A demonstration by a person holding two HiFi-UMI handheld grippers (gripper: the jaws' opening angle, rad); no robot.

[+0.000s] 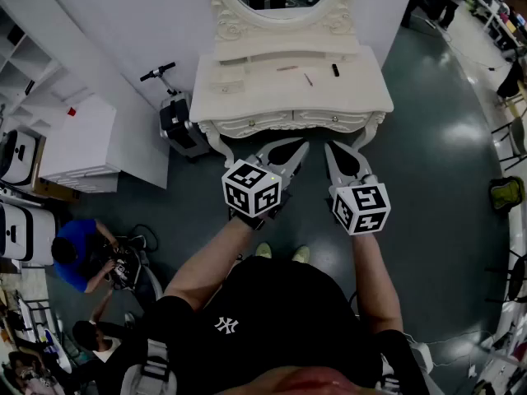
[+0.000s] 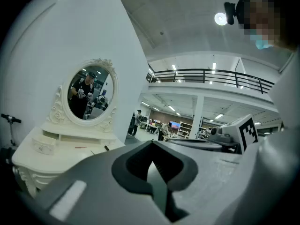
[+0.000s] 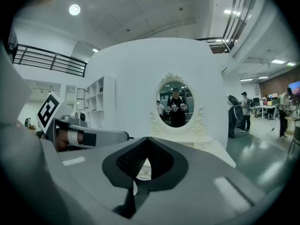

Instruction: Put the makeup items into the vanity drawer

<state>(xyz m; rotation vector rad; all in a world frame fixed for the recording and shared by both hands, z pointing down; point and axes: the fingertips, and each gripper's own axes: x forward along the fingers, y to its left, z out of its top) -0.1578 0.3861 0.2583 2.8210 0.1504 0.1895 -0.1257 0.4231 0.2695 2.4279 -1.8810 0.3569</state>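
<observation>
- Head view: left gripper (image 1: 298,148) and right gripper (image 1: 331,151), both shut, empty, sit below the table (image 1: 247,97).
- I'd open the closed drawer (image 1: 257,123) next; makeup items (image 1: 335,70) wait on top.

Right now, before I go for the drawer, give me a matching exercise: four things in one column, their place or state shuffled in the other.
1 black tube
2 pink stick
3 front drawers
4 right gripper

A closed
B shut, nothing between the jaws
C rightmost item on the vanity top
D left of the tube, nearer the front edge

Pairs: 1-C, 2-D, 3-A, 4-B
</observation>
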